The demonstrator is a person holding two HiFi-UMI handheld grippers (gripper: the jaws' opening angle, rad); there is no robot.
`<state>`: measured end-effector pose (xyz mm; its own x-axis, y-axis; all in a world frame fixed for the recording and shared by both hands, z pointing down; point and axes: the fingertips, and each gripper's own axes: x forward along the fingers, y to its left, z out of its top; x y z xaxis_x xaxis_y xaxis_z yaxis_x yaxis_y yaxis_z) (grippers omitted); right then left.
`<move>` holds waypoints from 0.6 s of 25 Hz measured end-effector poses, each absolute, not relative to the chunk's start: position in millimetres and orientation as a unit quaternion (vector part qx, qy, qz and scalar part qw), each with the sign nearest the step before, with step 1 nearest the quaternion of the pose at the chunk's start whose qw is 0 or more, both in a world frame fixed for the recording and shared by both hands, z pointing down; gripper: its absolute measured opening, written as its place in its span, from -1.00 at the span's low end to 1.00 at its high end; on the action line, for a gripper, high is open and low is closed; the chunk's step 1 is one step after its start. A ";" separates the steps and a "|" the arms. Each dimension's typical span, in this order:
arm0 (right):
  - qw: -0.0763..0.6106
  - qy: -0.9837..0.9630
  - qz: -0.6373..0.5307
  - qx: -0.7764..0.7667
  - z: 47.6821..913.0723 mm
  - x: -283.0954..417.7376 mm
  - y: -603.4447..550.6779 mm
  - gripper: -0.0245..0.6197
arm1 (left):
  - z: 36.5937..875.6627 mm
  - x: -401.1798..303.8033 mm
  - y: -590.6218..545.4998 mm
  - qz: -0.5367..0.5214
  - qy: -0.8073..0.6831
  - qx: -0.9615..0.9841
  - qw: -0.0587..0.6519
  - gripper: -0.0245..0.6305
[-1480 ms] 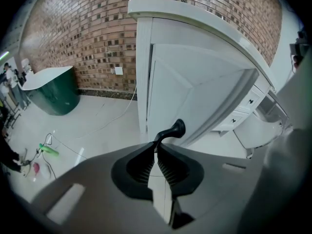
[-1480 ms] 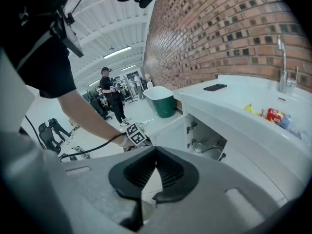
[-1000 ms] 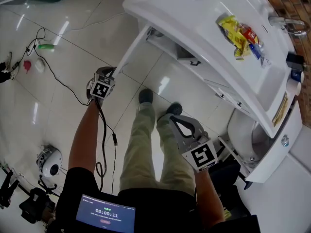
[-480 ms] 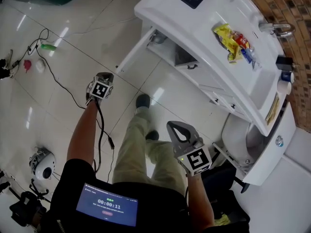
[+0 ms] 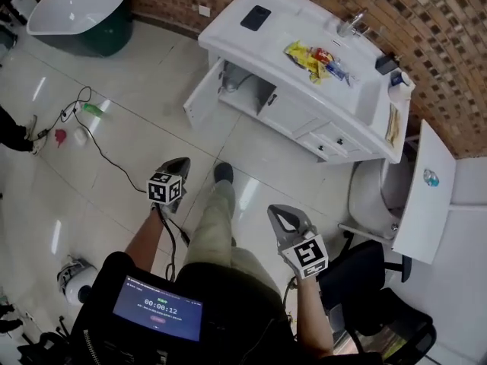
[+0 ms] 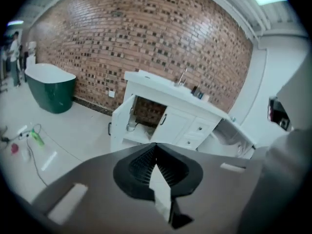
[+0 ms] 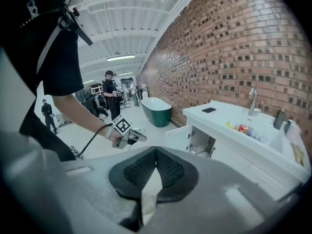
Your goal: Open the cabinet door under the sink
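Observation:
The white sink cabinet point(image 5: 304, 120) stands against the brick wall, and its left door point(image 5: 202, 97) hangs wide open, showing pipes inside. The left gripper view shows the same door point(image 6: 121, 123) swung out to the left. My left gripper point(image 5: 181, 163) is held up well back from the cabinet, shut and empty, its pads meeting at the tips point(image 6: 156, 146). To its right in the head view, my right gripper point(image 5: 278, 214) is also shut with nothing in it point(image 7: 155, 151). The right gripper view catches the left gripper point(image 7: 129, 133) in front of the open door point(image 7: 178, 136).
On the counter lie a dark phone point(image 5: 255, 17) and snack packets point(image 5: 316, 58) beside the faucet point(image 5: 351, 24). A toilet point(image 5: 374, 192) stands right of the cabinet, with a black chair point(image 5: 369, 287) nearer me. A green bathtub point(image 5: 76, 10) and floor cables point(image 5: 95, 139) are at left.
Both grippers have risen and drawn back from the cabinet. The left one was at the open door's edge and is now far from it. The view pulled back, showing the whole room.

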<state>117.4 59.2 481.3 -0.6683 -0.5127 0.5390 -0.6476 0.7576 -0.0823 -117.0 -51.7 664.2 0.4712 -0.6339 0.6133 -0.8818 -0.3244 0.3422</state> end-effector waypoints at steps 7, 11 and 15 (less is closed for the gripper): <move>0.214 -0.898 0.132 0.361 424.7 152.1 169.0 -0.95 | 503.7 0.4 50.5 0.094 -0.392 0.869 0.287 -0.88; 0.195 -0.897 0.143 0.370 408.8 146.7 212.8 -0.95 | 435.3 28.2 102.1 0.087 -0.346 0.896 0.263 -0.88; 0.180 -0.893 0.150 0.383 397.6 136.5 239.7 -0.95 | 385.7 31.0 135.1 0.071 -0.316 0.915 0.242 -0.88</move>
<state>136.5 239.7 397.6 -0.6414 -0.6309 0.4366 -0.7387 0.6616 -0.1291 31.0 135.1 385.7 0.7898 -0.5445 0.2825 -0.6129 -0.6832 0.3969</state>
